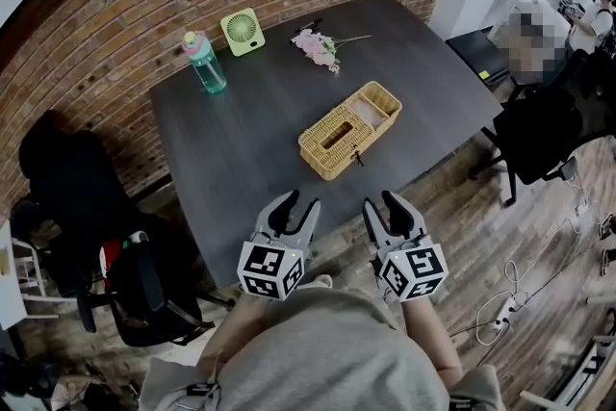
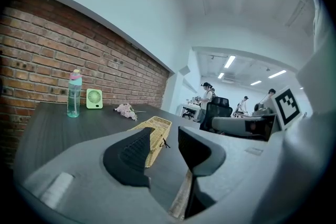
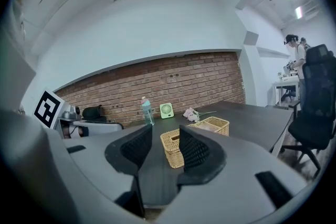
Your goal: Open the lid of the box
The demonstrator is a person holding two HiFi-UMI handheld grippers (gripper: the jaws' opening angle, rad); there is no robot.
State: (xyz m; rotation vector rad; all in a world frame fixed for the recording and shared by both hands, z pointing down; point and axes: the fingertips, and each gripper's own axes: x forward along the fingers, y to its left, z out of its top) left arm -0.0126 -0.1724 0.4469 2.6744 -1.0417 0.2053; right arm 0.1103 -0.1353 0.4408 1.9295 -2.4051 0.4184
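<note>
Nearest to us, just past our grey shirt (image 1: 318, 351), we hold the left gripper (image 1: 296, 207) and the right gripper (image 1: 383, 205) side by side, short of the near edge of the dark grey table (image 1: 250, 149). Each gripper's own view shows its jaws spread, with nothing between them.

The oblong woven yellow wicker box (image 1: 348, 130) sits on the table close to the near edge, roughly midway along it, well apart from both grippers. Its flat woven lid (image 1: 332, 136), which has a slot in it, lies closed over the nearer part. The farther end looks like an open compartment (image 1: 377, 103). A small dark catch (image 1: 358, 158) shows on the side facing us, too small for us to identify.

Toward the far edge stand a teal water bottle with a pink cap (image 1: 204, 63), a small green fan (image 1: 243, 31) and a sprig of pink flowers (image 1: 318, 45).

We judge the task to be at its very start, with the reach not yet begun. Next we would carry both grippers forward over the near edge and steady the box with one. The other's spread jaws would go to the lid's rim on the side facing us, to pinch and lift it.
</note>
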